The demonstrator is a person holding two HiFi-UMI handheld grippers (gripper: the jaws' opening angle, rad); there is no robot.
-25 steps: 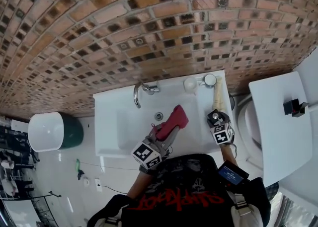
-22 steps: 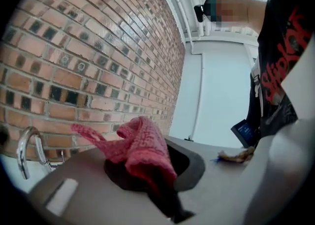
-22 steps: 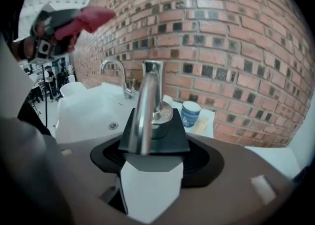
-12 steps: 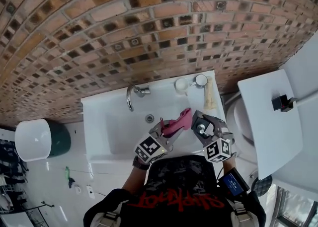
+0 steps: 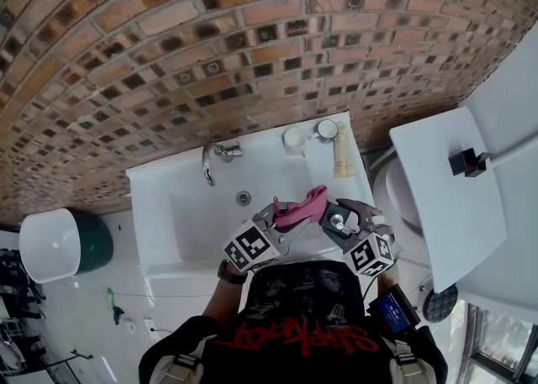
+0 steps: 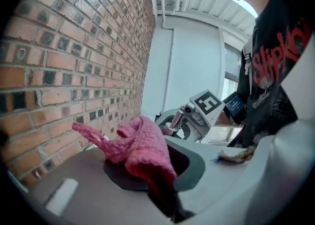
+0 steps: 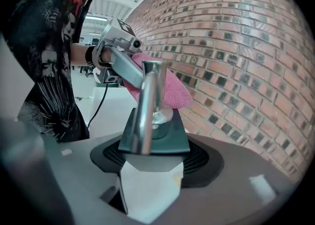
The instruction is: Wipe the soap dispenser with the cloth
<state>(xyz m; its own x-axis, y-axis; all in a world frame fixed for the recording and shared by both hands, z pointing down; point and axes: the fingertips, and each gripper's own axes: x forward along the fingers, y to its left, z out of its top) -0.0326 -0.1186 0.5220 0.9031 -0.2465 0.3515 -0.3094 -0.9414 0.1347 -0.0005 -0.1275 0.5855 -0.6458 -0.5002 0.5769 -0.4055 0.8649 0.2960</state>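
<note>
Head view shows left gripper (image 5: 277, 221) clamped on cloth (image 5: 303, 206), right gripper (image 5: 343, 224) clamped on soap dispenser (image 7: 150, 184), wiping seemingly yet to start

A brick wall (image 5: 210, 38) backs a white sink (image 5: 155, 197) with a chrome tap (image 5: 208, 162), flanked by a toilet (image 5: 393, 191) and a green bin (image 5: 94, 239) on pale floor (image 5: 84, 311).

The head view looks steeply down from above the person's shoulders at the sink (image 5: 160, 214), with the brick wall (image 5: 168, 55) filling the upper frame. The left gripper view sits close behind the cloth (image 6: 140, 150), the wall at frame left and the right gripper (image 6: 179, 120) at centre. The right gripper view faces the opposite way — soap dispenser (image 7: 147, 179) close in the foreground, left gripper (image 7: 129, 64) at upper left. All three views share the cloth and the wall.
</note>
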